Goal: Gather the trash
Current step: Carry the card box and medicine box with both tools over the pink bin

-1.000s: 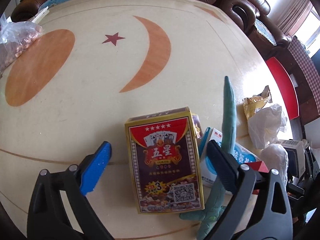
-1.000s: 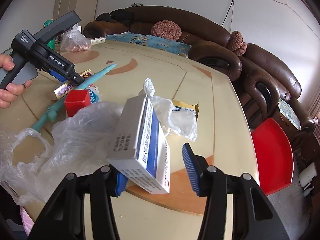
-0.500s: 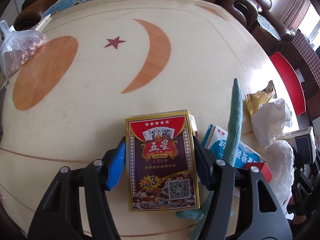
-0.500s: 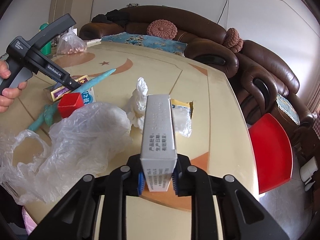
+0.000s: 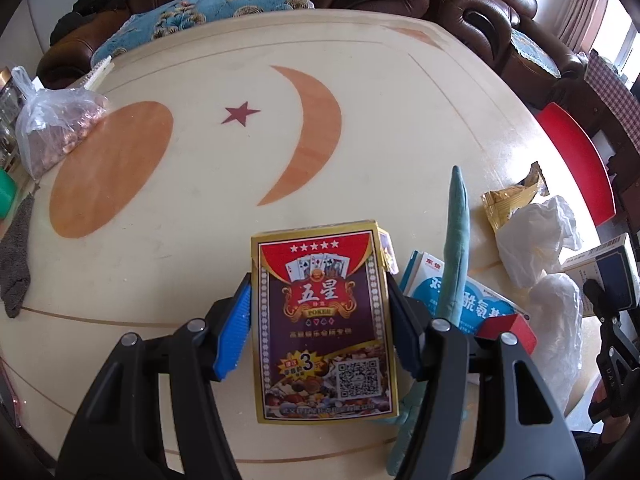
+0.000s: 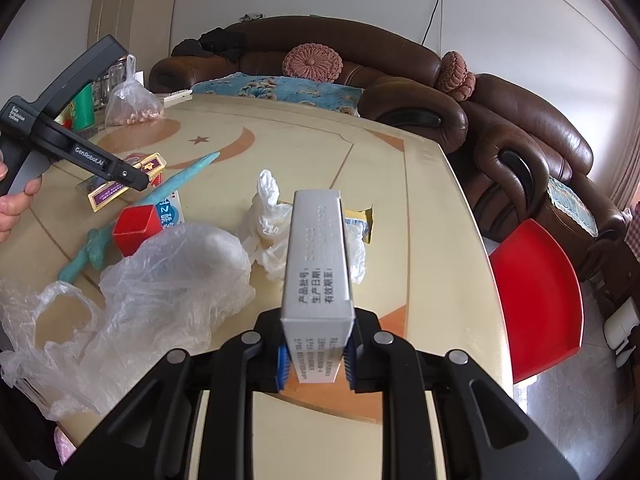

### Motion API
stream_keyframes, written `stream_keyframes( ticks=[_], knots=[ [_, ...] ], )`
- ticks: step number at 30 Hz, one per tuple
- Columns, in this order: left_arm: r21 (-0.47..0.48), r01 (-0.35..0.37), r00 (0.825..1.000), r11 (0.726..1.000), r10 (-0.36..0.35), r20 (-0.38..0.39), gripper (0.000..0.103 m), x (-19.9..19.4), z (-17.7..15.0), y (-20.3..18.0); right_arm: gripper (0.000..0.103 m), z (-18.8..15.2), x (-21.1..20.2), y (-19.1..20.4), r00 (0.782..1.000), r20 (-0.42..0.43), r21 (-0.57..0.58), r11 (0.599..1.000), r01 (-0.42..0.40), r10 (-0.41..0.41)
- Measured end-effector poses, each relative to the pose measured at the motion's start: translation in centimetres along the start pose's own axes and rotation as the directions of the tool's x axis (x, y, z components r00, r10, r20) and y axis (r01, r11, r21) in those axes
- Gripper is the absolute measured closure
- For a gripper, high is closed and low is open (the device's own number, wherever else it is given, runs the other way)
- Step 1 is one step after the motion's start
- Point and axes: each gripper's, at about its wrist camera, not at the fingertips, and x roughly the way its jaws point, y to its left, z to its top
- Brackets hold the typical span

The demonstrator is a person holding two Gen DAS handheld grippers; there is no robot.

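My left gripper [image 5: 318, 326] is shut on a red and gold playing-card box [image 5: 324, 316] that lies flat on the round table [image 5: 200, 240]. The box also shows in the right wrist view [image 6: 124, 182]. My right gripper [image 6: 316, 364] is shut on a white medicine box [image 6: 318, 264] and holds it on edge above the table. A clear plastic bag [image 6: 160, 280] lies open to the left of it. A crumpled white bag [image 6: 268, 220], a yellow wrapper [image 5: 508, 200], a blue and white carton [image 5: 472, 300] and a red cube [image 6: 134, 226] lie between the grippers.
A teal stick-like toy [image 5: 456, 232] lies beside the card box. A bag of peanuts [image 5: 52, 128] and a grey cloth [image 5: 16, 256] sit at the table's left edge. Brown sofas [image 6: 400, 92] ring the far side. A red chair [image 6: 536, 292] stands to the right.
My left gripper closed on the card box. My right gripper closed on the medicine box, which turned from tilted to standing on edge between the fingers.
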Motion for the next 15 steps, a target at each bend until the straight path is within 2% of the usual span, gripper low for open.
stream_keyframes(
  ticks=[15],
  knots=[
    [0.041, -0.033, 0.998, 0.999, 0.031, 0.046, 0.042, -2.7, -0.9, -1.5, 0.083, 0.2, -0.7, 0.1, 1.000, -0.003, 0.033, 0.999, 0.005, -0.005]
  ],
)
